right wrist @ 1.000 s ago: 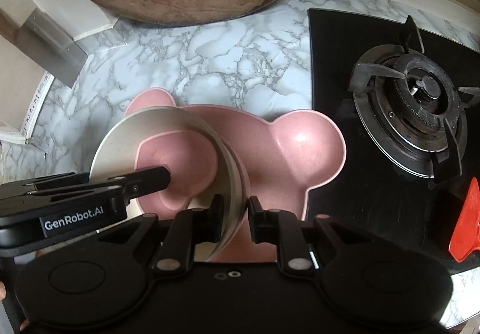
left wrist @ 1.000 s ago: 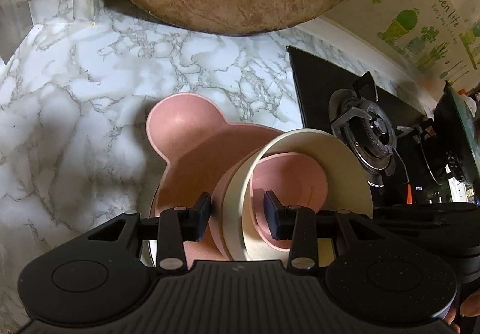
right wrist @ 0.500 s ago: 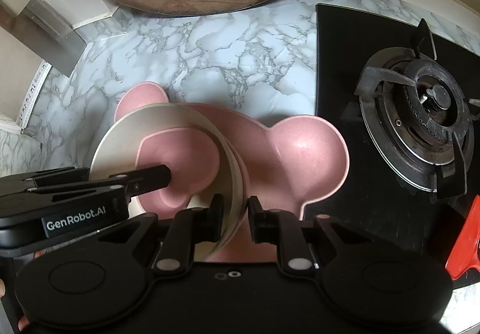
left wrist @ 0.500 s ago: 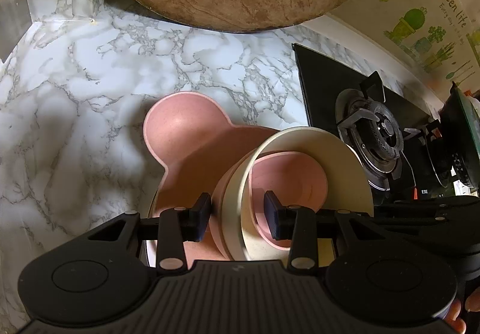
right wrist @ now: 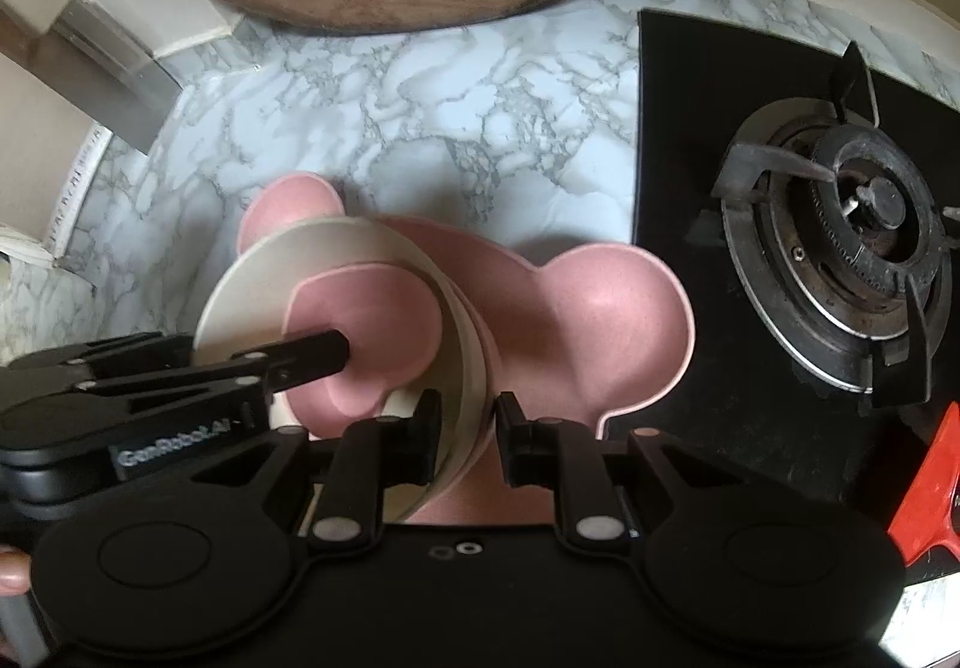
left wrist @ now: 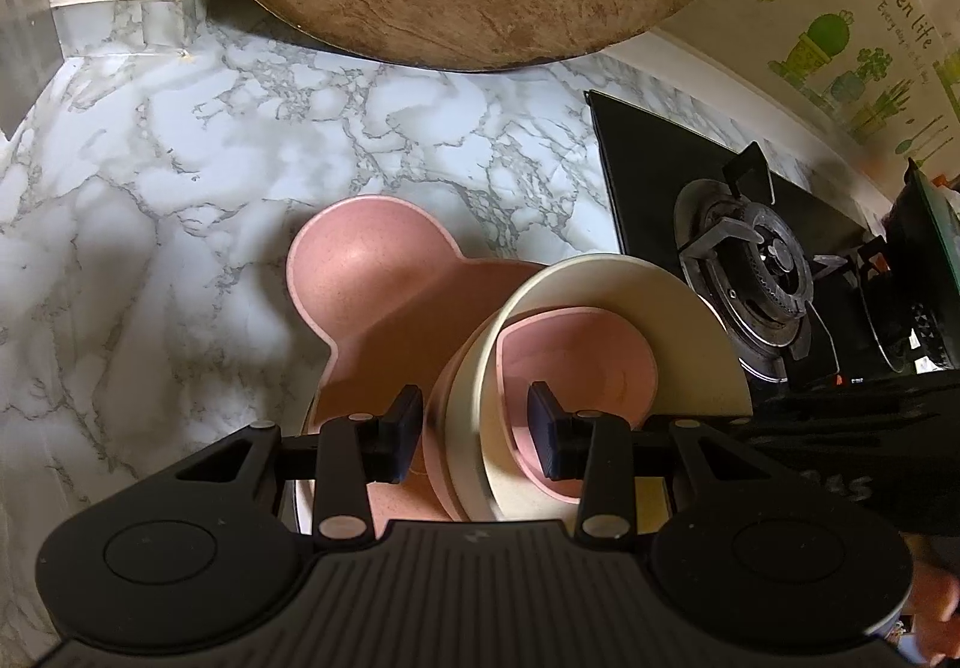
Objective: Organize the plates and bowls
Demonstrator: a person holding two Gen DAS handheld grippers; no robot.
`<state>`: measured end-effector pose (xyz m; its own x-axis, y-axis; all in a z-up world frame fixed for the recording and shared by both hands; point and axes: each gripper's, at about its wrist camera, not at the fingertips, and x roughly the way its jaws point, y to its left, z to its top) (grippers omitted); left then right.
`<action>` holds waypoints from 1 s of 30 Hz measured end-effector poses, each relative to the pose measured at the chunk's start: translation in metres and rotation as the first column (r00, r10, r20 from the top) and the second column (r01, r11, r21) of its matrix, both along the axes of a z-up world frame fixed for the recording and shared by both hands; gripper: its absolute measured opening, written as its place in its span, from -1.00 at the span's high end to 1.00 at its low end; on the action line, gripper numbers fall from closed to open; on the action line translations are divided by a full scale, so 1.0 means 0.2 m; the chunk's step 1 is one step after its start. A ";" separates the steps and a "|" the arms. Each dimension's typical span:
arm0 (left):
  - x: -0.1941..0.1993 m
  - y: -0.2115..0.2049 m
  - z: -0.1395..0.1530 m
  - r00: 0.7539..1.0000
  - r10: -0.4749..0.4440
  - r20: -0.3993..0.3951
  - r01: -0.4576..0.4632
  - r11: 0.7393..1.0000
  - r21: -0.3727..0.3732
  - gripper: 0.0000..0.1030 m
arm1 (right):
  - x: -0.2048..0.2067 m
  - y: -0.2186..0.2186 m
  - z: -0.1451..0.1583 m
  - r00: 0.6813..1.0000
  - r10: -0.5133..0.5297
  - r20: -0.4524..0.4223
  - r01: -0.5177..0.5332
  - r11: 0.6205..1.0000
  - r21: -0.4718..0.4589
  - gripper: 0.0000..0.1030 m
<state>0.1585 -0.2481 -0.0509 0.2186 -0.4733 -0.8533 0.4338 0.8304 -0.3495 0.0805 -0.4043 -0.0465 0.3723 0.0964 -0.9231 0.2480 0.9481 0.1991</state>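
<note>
Left wrist view showed the left claw [left wrist: 474, 437] clamped on the rims of the stacked bowls [left wrist: 606, 308], tilted above the pink plate [left wrist: 372, 296] on the marble table [left wrist: 150, 200], while the right claw [right wrist: 465, 437] gripped their opposite rim.

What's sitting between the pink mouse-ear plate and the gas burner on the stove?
Nothing stands there. In the right wrist view, only a thin strip of marble counter and bare black cooktop glass separate the pink mouse-ear plate from the gas burner.
</note>
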 end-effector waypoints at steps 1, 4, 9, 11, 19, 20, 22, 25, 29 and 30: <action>0.00 0.00 0.00 1.000 0.004 -0.003 -0.004 1.000 0.001 0.28 | 0.00 0.00 0.02 1.000 0.004 0.015 -0.004 1.000 -0.004 0.63; 0.00 0.00 0.00 1.000 0.013 -0.001 -0.013 1.000 0.006 0.28 | -0.03 -0.01 0.08 0.998 0.015 0.060 -0.015 1.000 -0.007 0.63; -0.01 0.01 0.03 1.000 0.009 0.016 -0.009 1.000 0.001 0.28 | -0.05 -0.02 0.11 0.996 0.014 0.087 -0.013 1.000 -0.006 0.63; -0.03 0.02 0.05 1.000 0.004 0.030 -0.004 1.000 -0.005 0.28 | -0.07 -0.02 0.12 0.995 0.004 0.100 -0.004 1.000 -0.002 0.63; -0.11 0.07 0.17 0.990 -0.046 0.136 0.048 0.999 -0.009 0.26 | -0.18 0.01 0.19 0.980 -0.037 0.193 0.038 0.999 0.000 0.63; -0.13 0.08 0.19 0.987 -0.054 0.153 0.056 0.998 -0.010 0.24 | -0.19 0.02 0.19 0.977 -0.039 0.212 0.040 0.999 0.004 0.63; -0.16 0.10 0.22 0.980 -0.064 0.189 0.069 0.997 -0.017 0.15 | -0.23 0.04 0.20 0.971 -0.045 0.237 0.049 0.999 -0.010 0.63; -0.21 0.13 0.27 0.967 -0.079 0.243 0.086 0.996 -0.016 0.06 | -0.29 0.08 0.22 0.956 -0.053 0.290 0.065 0.997 -0.035 0.63; -0.27 0.18 0.32 0.953 -0.087 0.291 0.100 0.994 -0.031 -0.11 | -0.38 0.13 0.25 0.925 -0.058 0.375 0.085 0.995 -0.057 0.63; -0.29 0.20 0.33 0.949 -0.090 0.303 0.104 0.994 -0.032 -0.11 | -0.41 0.15 0.25 0.914 -0.051 0.403 0.084 0.995 -0.062 0.63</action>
